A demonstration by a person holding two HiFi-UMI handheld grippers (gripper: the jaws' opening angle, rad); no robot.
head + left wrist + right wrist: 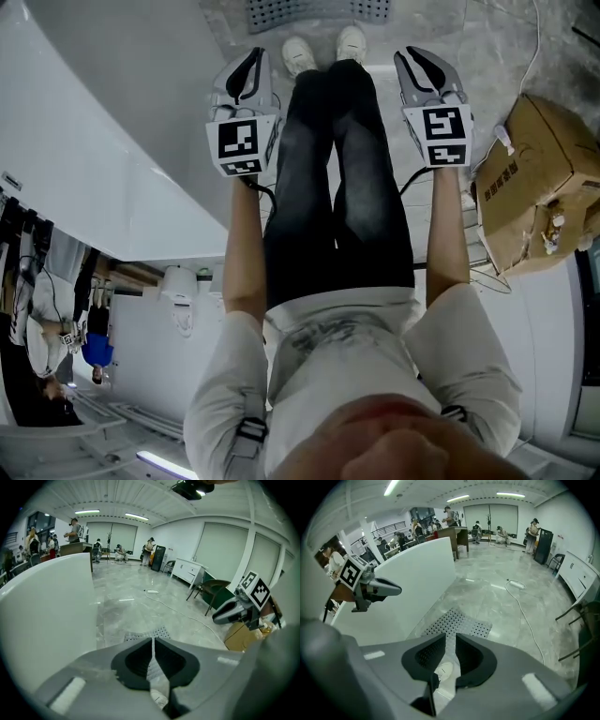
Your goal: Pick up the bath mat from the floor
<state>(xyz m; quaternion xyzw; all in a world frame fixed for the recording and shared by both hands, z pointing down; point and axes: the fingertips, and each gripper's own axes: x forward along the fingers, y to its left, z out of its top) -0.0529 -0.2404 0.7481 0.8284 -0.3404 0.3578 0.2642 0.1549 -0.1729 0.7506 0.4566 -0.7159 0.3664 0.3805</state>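
Observation:
The bath mat (314,11) is a grey perforated sheet lying flat on the marble floor just beyond the person's white shoes (300,54). It also shows past the jaws in the left gripper view as the mat (160,633) and in the right gripper view as the mat (461,623). My left gripper (251,60) hangs above the floor beside the left leg, short of the mat, its jaws closed together with nothing between them. My right gripper (420,60) hangs level with it beside the right leg, jaws a narrow gap apart and empty.
A white curved tub wall (94,141) runs along the left, close to the mat. A cardboard box (534,183) stands at the right. A white cable (525,606) snakes over the floor beyond the mat. Chairs (213,590) and several people stand farther off.

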